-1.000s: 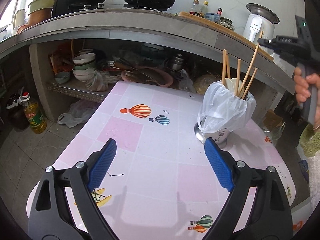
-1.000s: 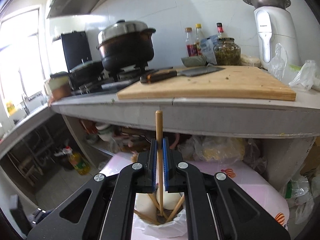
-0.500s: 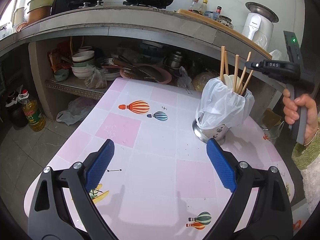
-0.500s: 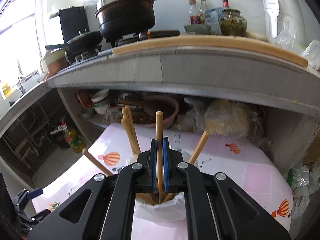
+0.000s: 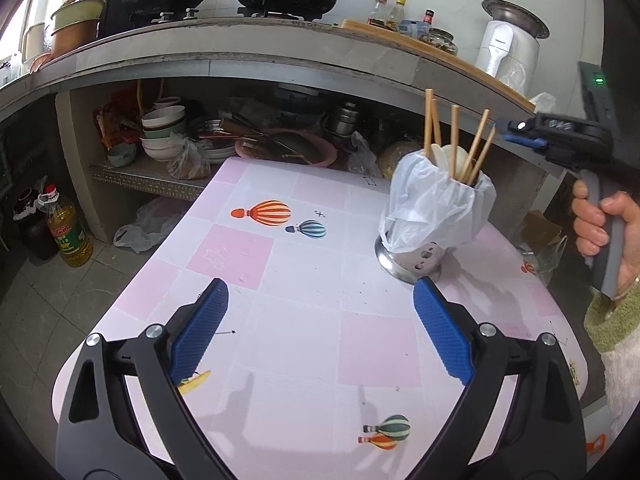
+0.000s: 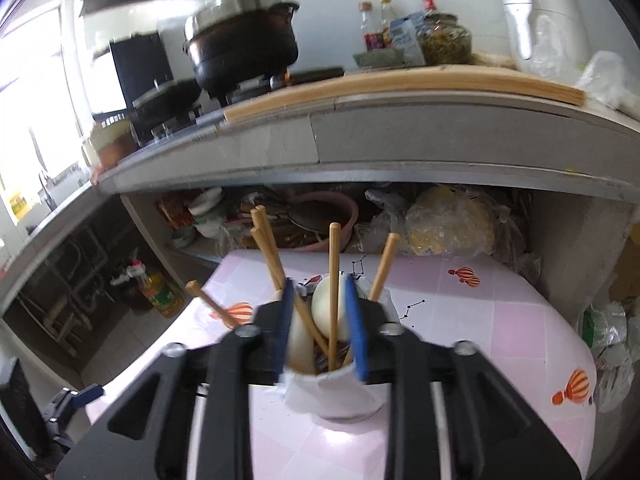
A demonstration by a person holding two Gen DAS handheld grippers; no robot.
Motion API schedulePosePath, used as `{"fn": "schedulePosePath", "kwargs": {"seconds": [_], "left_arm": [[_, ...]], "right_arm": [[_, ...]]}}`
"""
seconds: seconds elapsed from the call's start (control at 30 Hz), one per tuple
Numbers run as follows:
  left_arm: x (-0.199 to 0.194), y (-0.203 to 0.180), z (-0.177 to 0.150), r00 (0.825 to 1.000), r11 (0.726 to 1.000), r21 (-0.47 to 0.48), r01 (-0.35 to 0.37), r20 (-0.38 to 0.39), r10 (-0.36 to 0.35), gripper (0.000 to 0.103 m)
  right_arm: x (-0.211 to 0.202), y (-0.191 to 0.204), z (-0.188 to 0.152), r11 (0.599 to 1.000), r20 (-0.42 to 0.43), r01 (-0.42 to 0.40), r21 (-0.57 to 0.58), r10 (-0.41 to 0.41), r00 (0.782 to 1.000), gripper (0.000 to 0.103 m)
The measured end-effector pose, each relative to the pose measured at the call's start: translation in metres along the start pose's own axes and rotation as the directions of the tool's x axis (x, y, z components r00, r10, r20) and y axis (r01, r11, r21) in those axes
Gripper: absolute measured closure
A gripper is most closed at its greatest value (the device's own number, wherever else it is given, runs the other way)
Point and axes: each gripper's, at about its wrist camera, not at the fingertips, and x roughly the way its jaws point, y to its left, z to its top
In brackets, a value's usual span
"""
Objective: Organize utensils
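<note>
A holder (image 5: 434, 216) is set on the desk (image 5: 304, 280), chopsticks (image 5: 454, 140) and spoons (image 6: 326, 308) standing in it; behind it, bowls (image 5: 164, 132) are stacked on a shelf (image 5: 152, 176).

Wooden chopsticks (image 5: 454, 140), shiny metal holder (image 5: 412, 258), crinkled plastic bag (image 5: 432, 208)

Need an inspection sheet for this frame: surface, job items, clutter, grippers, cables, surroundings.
Surface: pink table with balloon prints, bare apart from the holder.
Job's things: steel utensil holder draped in a white plastic bag, with chopsticks and pale spoons standing in it.
Clutter: bowls, pans and bags on the shelf under the counter.
Grippers: left gripper open, empty, over the table. Right gripper jaws have just been opening; one chopstick stands between them, pads clear of it.
Cables: nothing seen.
Surroundings: pots on a stove, oil bottle on the floor, cutting board on the counter.
</note>
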Motion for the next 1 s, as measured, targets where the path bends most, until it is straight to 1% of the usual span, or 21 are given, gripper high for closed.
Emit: {"fn": "schedulePosePath", "kwargs": {"seconds": [0.07,0.13,0.17,0.2,0.23,0.33,0.4,0.43,0.53,0.6,0.67,0.73,0.83,0.9,1.0], "left_arm": [[-0.004,-0.004,-0.002,1.000,1.000,0.010,0.004,0.001,-0.004,0.013],[-0.008,-0.008,-0.004,1.000,1.000,0.018,0.007,-0.001,-0.007,0.013],[-0.010,-0.010,-0.006,1.000,1.000,0.020,0.008,-0.003,-0.007,0.013],[-0.012,-0.012,-0.007,1.000,1.000,0.024,0.007,-0.005,-0.007,0.013],[-0.014,-0.014,-0.009,1.000,1.000,0.031,0.002,-0.008,-0.002,0.012],[-0.020,-0.020,-0.012,1.000,0.999,0.052,-0.016,-0.013,0.017,0.009],[-0.024,-0.023,-0.015,1.000,0.998,0.062,-0.022,-0.013,0.023,0.009],[-0.026,-0.026,-0.018,0.999,0.997,0.066,-0.027,-0.016,0.029,0.009],[-0.031,-0.034,-0.025,0.998,0.996,0.078,-0.049,-0.029,0.051,0.008],[-0.034,-0.040,-0.030,0.998,0.994,0.095,-0.056,-0.035,0.060,0.008],[-0.039,-0.047,-0.037,0.997,0.991,0.121,-0.063,-0.029,0.067,0.008],[-0.044,-0.052,-0.043,0.994,0.984,0.145,-0.102,-0.017,0.106,0.008],[-0.054,-0.055,-0.050,0.989,0.976,0.159,-0.146,0.017,0.145,0.008],[-0.061,-0.055,-0.051,0.986,0.971,0.174,-0.167,0.037,0.163,0.008],[-0.071,-0.054,-0.050,0.982,0.965,0.186,-0.184,0.079,0.172,0.008]], "right_arm": [[-0.023,0.000,-0.009,1.000,0.026,-0.002,0.018,0.001,1.000,0.066],[-0.044,0.001,-0.022,0.999,0.039,0.011,0.030,-0.012,0.999,0.053],[-0.058,0.002,-0.034,0.999,0.043,0.022,0.033,-0.024,0.999,0.048],[-0.067,0.003,-0.043,0.999,0.045,0.036,0.036,-0.038,0.998,0.039],[-0.077,0.004,-0.054,0.998,0.045,0.057,0.038,-0.058,0.997,0.034],[-0.103,0.006,-0.093,0.990,0.029,0.133,0.042,-0.134,0.991,0.026],[-0.118,0.007,-0.122,0.979,0.004,0.195,0.054,-0.195,0.981,0.024],[-0.122,0.007,-0.132,0.975,-0.003,0.216,0.054,-0.216,0.976,0.023],[-0.138,0.011,-0.168,0.949,-0.021,0.311,0.050,-0.311,0.950,0.021],[-0.148,0.014,-0.186,0.940,-0.020,0.336,0.061,-0.336,0.942,0.018],[-0.159,0.016,-0.201,0.928,0.000,0.362,0.089,-0.364,0.932,0.016],[-0.168,0.017,-0.210,0.919,0.026,0.380,0.106,-0.384,0.923,0.015],[-0.185,0.021,-0.224,0.903,0.065,0.409,0.131,-0.420,0.905,0.013],[-0.196,0.026,-0.231,0.904,0.098,0.414,0.111,-0.424,0.900,0.012],[-0.208,0.034,-0.234,0.898,0.146,0.434,0.079,-0.441,0.886,0.010]]}}
